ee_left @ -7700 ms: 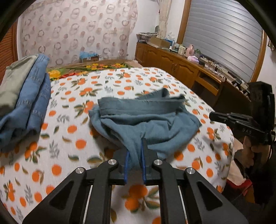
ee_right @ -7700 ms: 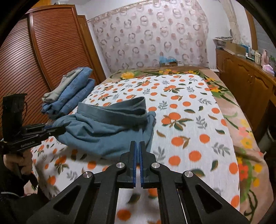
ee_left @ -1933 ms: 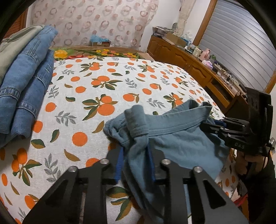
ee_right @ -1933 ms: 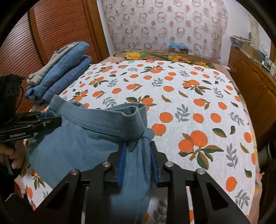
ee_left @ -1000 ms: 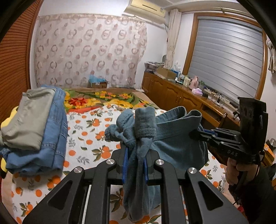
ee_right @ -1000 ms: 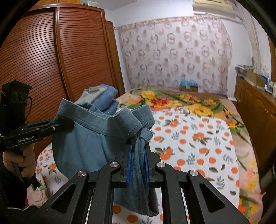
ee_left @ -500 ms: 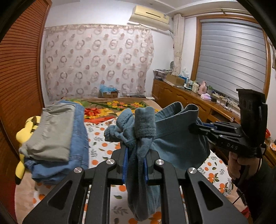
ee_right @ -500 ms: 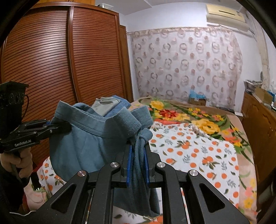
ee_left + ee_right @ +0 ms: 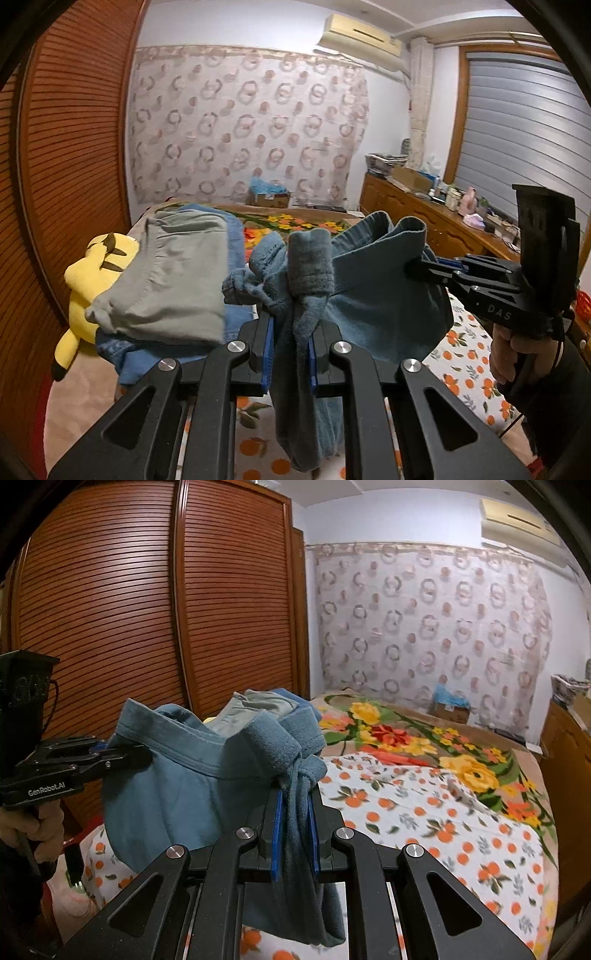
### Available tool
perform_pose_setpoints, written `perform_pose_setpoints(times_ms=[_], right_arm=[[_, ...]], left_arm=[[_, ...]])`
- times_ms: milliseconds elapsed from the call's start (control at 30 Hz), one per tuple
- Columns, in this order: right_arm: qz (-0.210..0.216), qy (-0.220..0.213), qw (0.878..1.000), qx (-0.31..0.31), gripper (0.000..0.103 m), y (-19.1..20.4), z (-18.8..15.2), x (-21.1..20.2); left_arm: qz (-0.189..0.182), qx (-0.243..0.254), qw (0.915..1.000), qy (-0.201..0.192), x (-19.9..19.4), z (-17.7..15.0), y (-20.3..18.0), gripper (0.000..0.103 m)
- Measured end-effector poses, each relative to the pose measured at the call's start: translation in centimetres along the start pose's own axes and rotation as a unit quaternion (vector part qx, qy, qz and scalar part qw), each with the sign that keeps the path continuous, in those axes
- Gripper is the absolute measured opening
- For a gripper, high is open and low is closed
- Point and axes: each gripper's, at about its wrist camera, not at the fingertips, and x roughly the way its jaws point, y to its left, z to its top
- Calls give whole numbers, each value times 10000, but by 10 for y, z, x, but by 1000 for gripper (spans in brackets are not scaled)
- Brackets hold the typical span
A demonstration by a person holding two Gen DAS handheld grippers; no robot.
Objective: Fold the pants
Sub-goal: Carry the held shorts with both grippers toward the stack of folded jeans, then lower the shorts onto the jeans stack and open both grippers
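Left claw and right claw both clenched on bunched waistband ends of the blue pants, which hang between them above the bed.

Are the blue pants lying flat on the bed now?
No, the blue pants hang in the air, clamped by both grippers above the bed.

Teal-blue soft cotton pants: matt, slightly fuzzy knit, ribbed waistband. Left black matt plastic gripper and right black matt plastic gripper: bright metal screws, smooth blue pads. Reddish-brown slatted wooden wardrobe, left: semi-gloss. Orange-print white cloth bedspread: matt. Folded grey cloth trousers on blue denim. Yellow plush toy: fuzzy. Ring-patterned curtain, far: thin cloth.
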Motion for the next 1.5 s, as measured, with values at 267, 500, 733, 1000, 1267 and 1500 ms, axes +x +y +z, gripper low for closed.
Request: perform_pose_setpoints(times_ms=[267,500,733,1000,1267,1500], right_arm=[[150,-135,9995,-244,12,-19,33,35],[242,-283,9982,-465,12,-33,57,73],[282,-171,9960,-828,12,-41,77,130],[552,-164,9919,-1130,12,-41,101,179],[993,61,9853,-1385,12,-30,114,243],[1079,379,9842,-1354,12,-32,118,283]], left_arm=[[254,-94,9995,-152,13,26,26,16],[470,-209,9982,-302,25,50,48,16],[795,-456,9950,-400,47,51,64,16],[930,-902,9903,-496,43,37,81,16],[1420,-1285,9809,-337,50,19,100,16],[1619,-1391,9769,-130,57,7,109,18]])
